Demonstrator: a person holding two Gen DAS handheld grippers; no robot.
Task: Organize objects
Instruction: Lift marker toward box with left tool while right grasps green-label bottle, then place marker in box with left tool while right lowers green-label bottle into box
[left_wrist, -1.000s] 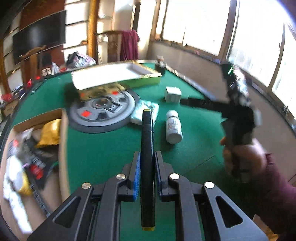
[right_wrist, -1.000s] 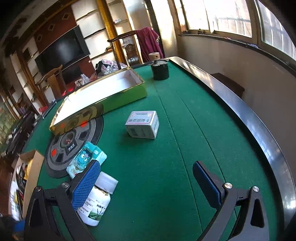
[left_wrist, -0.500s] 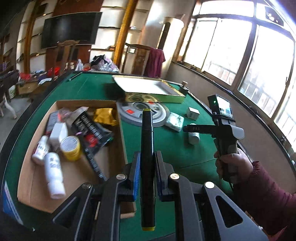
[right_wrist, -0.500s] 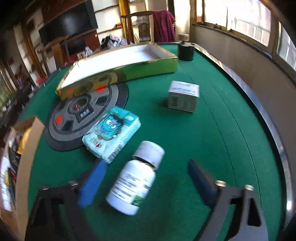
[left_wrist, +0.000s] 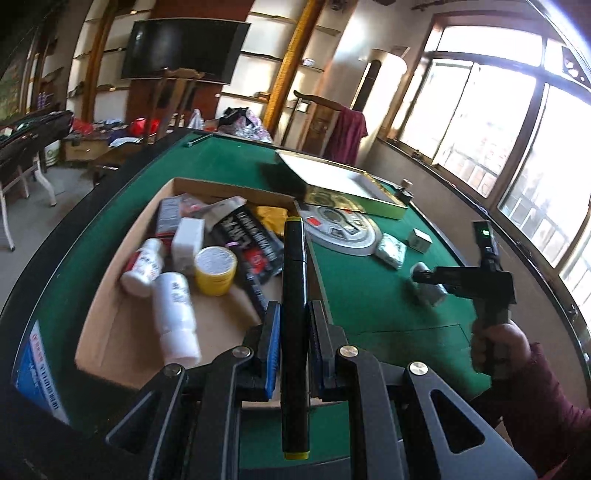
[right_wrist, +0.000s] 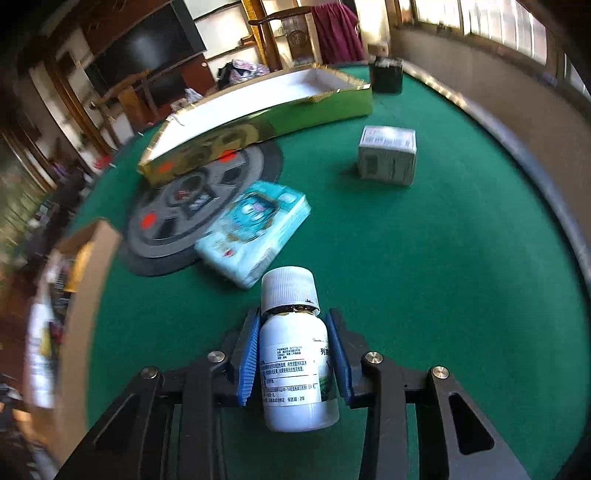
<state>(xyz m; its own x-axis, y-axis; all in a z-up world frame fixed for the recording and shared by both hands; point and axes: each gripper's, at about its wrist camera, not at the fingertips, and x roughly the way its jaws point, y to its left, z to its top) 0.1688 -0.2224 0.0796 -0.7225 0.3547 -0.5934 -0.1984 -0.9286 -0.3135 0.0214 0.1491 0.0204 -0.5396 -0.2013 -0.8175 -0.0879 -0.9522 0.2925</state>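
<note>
Home game/living room, I'd say.
Green felt card table (left_wrist: 229, 155), wall TV (left_wrist: 184, 51), wooden chair (left_wrist: 177, 99), shelving (left_wrist: 258, 59), big windows (left_wrist: 480, 110), clutter.

Open-top cardboard box (left_wrist: 110, 295): far half packed with white plastic bottles (left_wrist: 173, 306), a yellow-lidded round tin (left_wrist: 216, 269) and black foil packets (left_wrist: 255, 251); the near right floor shows bare cardboard. Green felt tabletop (right_wrist: 424, 266): wide bare area on the right side out to the dark raised rim (right_wrist: 546, 177). Obstacles there: small grey-white carton (right_wrist: 388, 153), teal-and-white soft pack (right_wrist: 255, 232) overlapping the grey round disc (right_wrist: 192, 210), long gold-sided tray (right_wrist: 258, 114) across the far side, black cup (right_wrist: 386, 75) at its end.
</note>
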